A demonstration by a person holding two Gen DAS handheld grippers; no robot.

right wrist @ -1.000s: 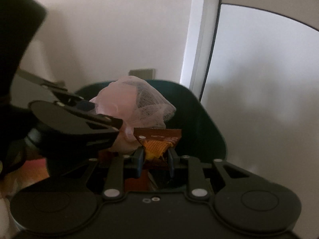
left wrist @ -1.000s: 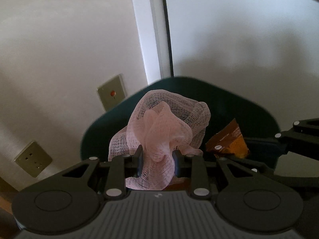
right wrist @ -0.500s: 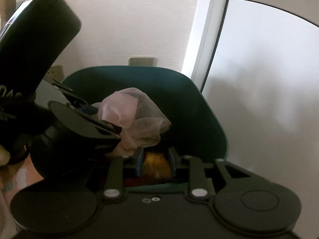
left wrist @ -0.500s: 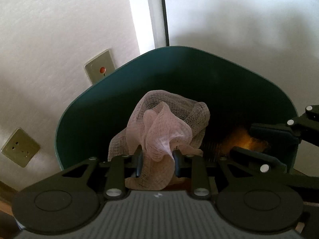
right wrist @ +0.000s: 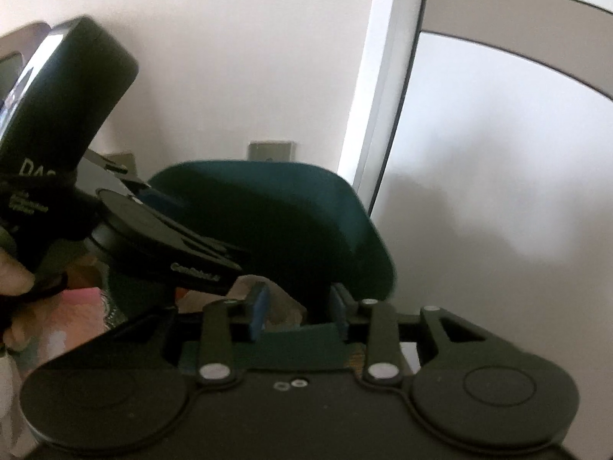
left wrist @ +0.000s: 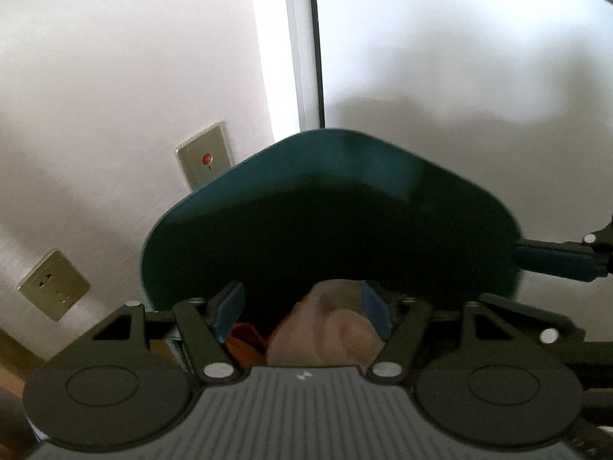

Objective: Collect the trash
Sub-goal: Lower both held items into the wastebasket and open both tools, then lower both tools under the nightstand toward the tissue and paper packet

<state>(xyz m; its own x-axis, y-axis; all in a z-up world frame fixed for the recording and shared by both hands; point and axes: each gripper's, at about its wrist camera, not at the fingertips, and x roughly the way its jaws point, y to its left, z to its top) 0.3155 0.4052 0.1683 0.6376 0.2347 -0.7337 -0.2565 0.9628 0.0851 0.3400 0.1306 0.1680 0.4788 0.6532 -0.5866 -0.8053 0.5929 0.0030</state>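
Pink netting (left wrist: 329, 333) lies loose in the dark green bin (left wrist: 345, 214), beside an orange wrapper (left wrist: 245, 345); left gripper (left wrist: 302, 308) spread wide above it, gripping nothing; right gripper (right wrist: 299, 304) also wide apart, empty, over the bin rim; wall sockets (left wrist: 53, 285) behind.

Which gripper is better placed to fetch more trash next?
Right, probably: the right gripper is open with nothing between its fingers, while the open left gripper has the pink mesh against one finger over the bin.
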